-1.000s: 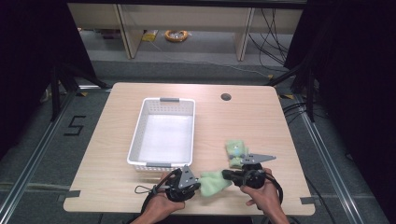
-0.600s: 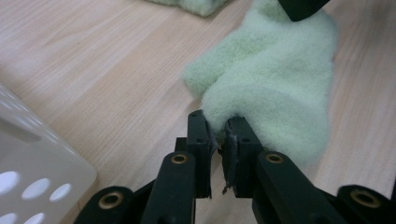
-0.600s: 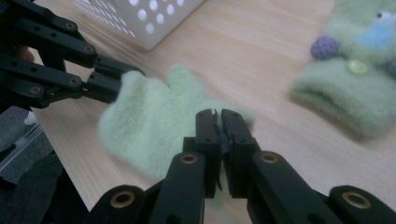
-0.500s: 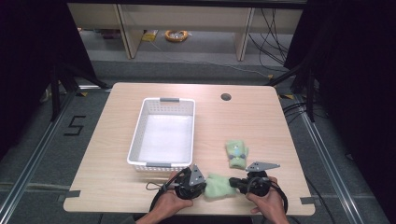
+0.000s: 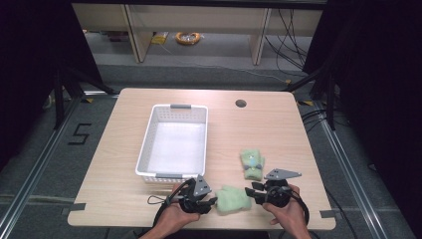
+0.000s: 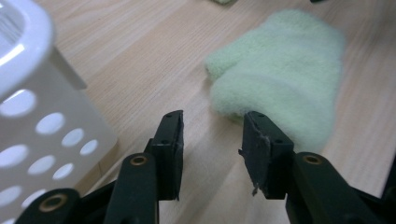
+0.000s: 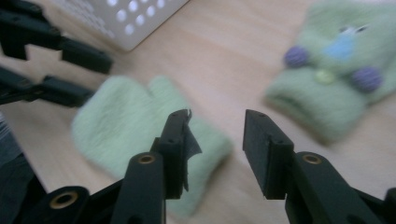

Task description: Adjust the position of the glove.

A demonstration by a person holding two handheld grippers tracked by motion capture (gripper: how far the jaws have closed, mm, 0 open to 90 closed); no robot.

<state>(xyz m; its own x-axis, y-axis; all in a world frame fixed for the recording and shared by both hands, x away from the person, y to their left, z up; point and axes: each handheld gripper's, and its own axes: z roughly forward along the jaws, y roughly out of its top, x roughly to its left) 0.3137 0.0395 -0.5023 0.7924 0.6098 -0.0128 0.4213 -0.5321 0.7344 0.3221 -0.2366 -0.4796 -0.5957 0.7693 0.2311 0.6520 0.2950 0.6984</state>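
Plain mitten [image 5: 233, 199]: lies flat on the table [image 5: 278, 129] near its front edge, between both grippers; long axis runs roughly left to right, and its thumb seems to point away from the person.
Left gripper [image 5: 213, 201]: jaws have just been opening, nothing gripped, one pad just beside the mitten's end.
Right gripper [image 5: 250, 191]: jaws likewise just been opening, parted over the mitten's other end, holding nothing.
Basket [image 5: 147, 149]: white, perforated, nothing in it.
Patterned mitten [image 5: 252, 164]: behind the right gripper, apart.
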